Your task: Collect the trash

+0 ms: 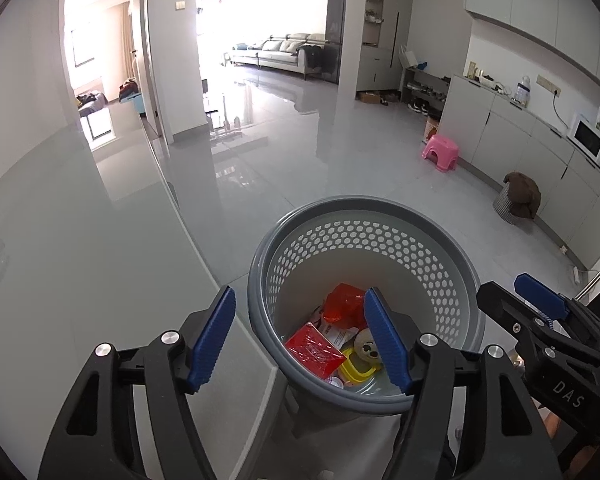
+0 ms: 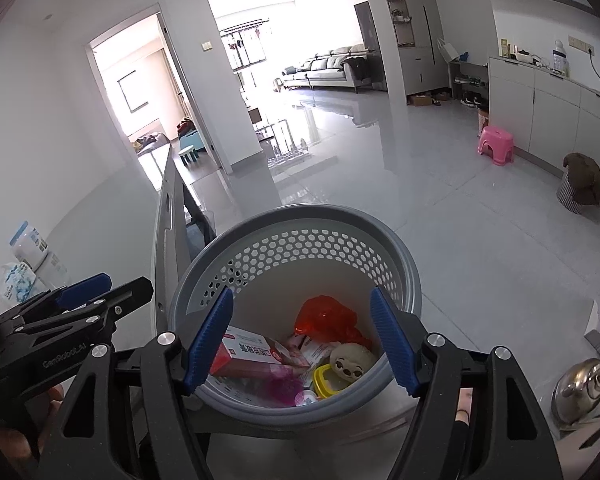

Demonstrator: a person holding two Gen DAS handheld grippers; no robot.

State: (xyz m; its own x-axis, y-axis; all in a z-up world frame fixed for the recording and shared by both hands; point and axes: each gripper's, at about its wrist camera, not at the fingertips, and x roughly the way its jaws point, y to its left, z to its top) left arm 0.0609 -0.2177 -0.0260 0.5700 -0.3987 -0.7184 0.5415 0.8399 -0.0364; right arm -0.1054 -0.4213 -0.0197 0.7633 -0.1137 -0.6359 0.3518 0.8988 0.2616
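1. Left wrist view: left gripper [image 1: 300,344] hangs above a grey perforated bin [image 1: 460,280]. Jaws stand apart, nothing between the blue pads; the left pad is over the pale table edge [image 1: 100,260], the right pad over the bin's mouth.
2. Bin contents, same view: a flat red packet [image 1: 314,350] lies toward the near left wall; a crumpled red bag [image 1: 342,306] sits behind it; a yellow ring-shaped piece [image 1: 354,368] lies beside a small round beige toy with a face [image 1: 367,350]. White printed wrappers lie under these; print too small to read.
3. Right gripper [image 1: 538,290] shows at the right edge of this view, beside the bin's rim, one blue pad and black linkage visible.
4. Right wrist view: right gripper [image 2: 302,344] is directly over the bin [image 2: 404,276], jaws apart and holding nothing, both pads framing the opening.
5. Contents from this angle: a red-and-white carton [image 2: 256,354] leans on the left inner wall; red bag [image 2: 328,316] at the back; beige toy [image 2: 352,362] touching the yellow piece [image 2: 328,384]; a magenta item [image 2: 286,388] at the near wall, blurred.
6. Left gripper [image 2: 86,290] appears at the left, outside the bin.
7. Elsewhere: a pink stool [image 2: 496,144] stands by the cabinets; a steel kettle [image 2: 580,384] sits at lower right.
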